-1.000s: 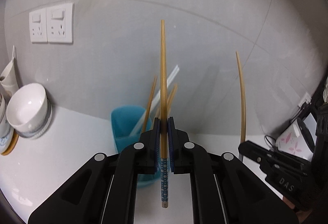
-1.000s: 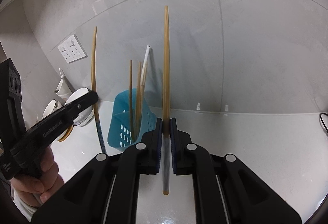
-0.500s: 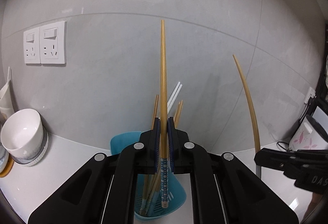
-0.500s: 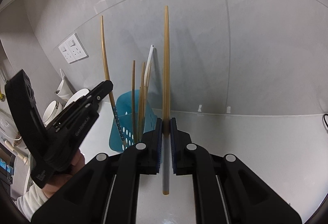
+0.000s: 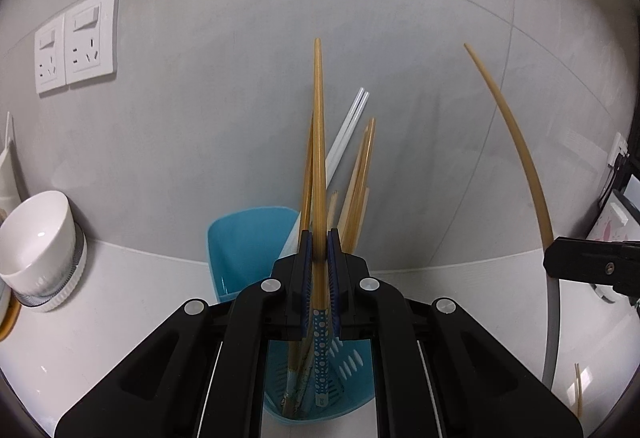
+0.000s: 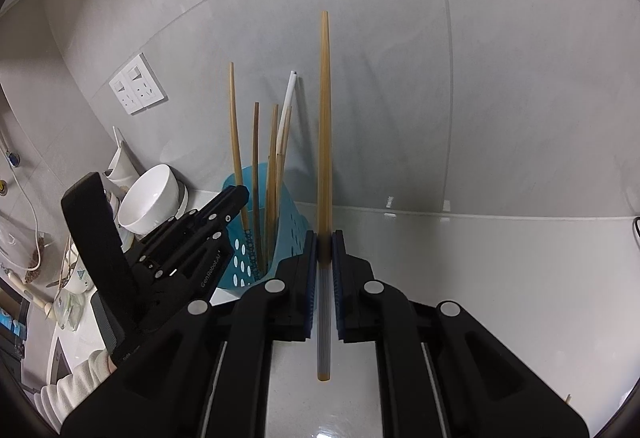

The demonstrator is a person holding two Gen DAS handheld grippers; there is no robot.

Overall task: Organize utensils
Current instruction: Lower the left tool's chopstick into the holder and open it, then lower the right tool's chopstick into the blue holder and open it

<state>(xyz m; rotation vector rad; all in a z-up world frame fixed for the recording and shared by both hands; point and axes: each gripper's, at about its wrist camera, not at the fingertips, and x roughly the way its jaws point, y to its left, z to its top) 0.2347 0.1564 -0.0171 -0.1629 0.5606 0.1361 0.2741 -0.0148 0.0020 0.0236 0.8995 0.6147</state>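
My left gripper (image 5: 319,242) is shut on a wooden chopstick (image 5: 318,141) with a blue dotted end. That end hangs inside the blue perforated holder (image 5: 248,250), among several other chopsticks (image 5: 360,173). In the right wrist view the left gripper (image 6: 238,193) sits over the holder (image 6: 298,226) with its chopstick (image 6: 235,125) upright. My right gripper (image 6: 325,242) is shut on a wooden chopstick with a grey end (image 6: 325,109), held upright just right of the holder above the counter. From the left wrist view, the right gripper (image 5: 554,258) and its chopstick (image 5: 516,157) are at the right.
A white bowl (image 5: 38,234) stands on a stack at the left, by the wall. Two wall sockets (image 5: 76,41) are on the grey tiled wall. The white counter (image 6: 480,258) stretches to the right. A sleeve (image 6: 76,386) shows at the lower left.
My left gripper has sunk toward the blue holder, and the dotted end of its chopstick is now inside it. The right gripper has kept still.
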